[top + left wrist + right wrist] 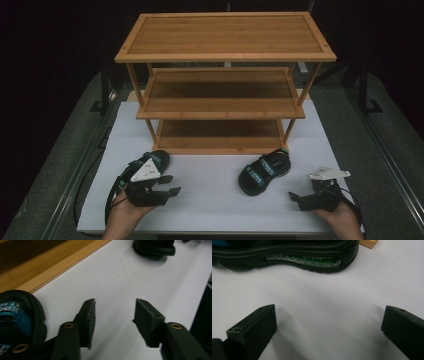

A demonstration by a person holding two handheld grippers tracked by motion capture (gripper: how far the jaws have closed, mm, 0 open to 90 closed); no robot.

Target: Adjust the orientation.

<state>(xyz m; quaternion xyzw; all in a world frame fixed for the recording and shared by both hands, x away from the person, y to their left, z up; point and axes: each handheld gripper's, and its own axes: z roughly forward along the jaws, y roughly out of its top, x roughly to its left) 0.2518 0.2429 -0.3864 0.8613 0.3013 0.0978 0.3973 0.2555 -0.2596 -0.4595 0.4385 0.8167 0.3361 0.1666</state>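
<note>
Sandals on white board, well apart, in front of wooden rack [225,50]. Left sandal [156,161] just beside left gripper [171,185], outside jaws; jaws partly spread, nothing between. Right sandal [264,171] near rack's lowest shelf, apart from right gripper [294,197]; jaws spread wide, pinching nothing. Green cushion noted in right sandal's sole [304,261].

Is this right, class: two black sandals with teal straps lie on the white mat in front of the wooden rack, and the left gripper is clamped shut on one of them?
Not quite. The left gripper holds nothing: the left gripper view shows its jaws apart over the bare white mat, with one sandal just beside it. The rest stands: the other sandal also lies before the wooden rack.
</note>
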